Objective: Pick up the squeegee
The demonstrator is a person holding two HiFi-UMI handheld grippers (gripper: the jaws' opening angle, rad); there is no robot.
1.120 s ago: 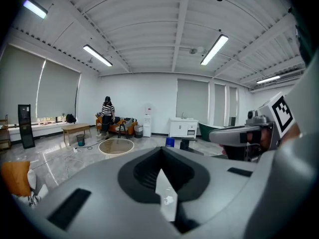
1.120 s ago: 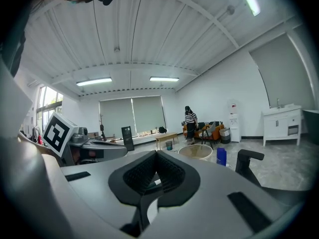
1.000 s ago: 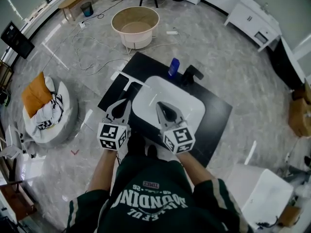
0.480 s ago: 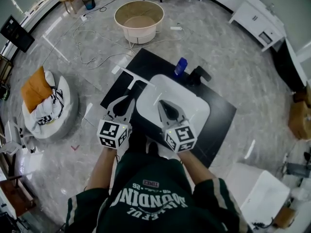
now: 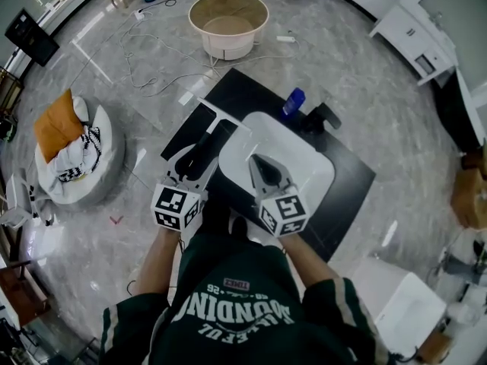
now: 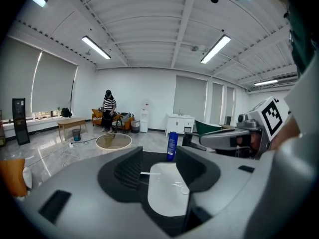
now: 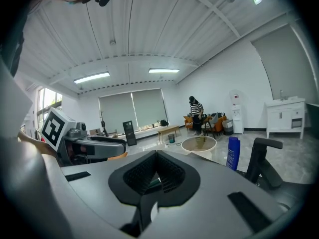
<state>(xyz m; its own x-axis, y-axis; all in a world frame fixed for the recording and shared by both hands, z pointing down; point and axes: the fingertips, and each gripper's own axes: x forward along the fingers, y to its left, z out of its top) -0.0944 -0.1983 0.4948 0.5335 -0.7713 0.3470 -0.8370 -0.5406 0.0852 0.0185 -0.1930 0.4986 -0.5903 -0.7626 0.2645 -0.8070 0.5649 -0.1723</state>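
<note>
At the far left of the head view, a beanbag (image 5: 72,166) with an orange cushion (image 5: 55,134) is noted on the floor, well apart from the work area.

The left gripper (image 5: 196,152) is held over the left part of the black countertop (image 5: 346,181). In the left gripper view its jaws are recorded as spread wide apart, and nothing is grasped by the left gripper (image 6: 158,154).

The squeegee (image 5: 215,116) is found lying flat on the countertop, beside the left edge of the white basin (image 5: 304,166). It is located ahead of the left jaws, beyond their tips. Through the gap it is seen as a small white bar (image 6: 148,173), and it is touched by neither jaw.

The right gripper (image 5: 257,160) is held over the basin, to the right of the squeegee and apart from it. In the right gripper view its jaws are recorded as pressed together at the tips, and nothing is held by the right gripper (image 7: 157,156).

A blue bottle (image 5: 292,102) and a black faucet (image 5: 319,118) are observed at the basin's far edge.
</note>
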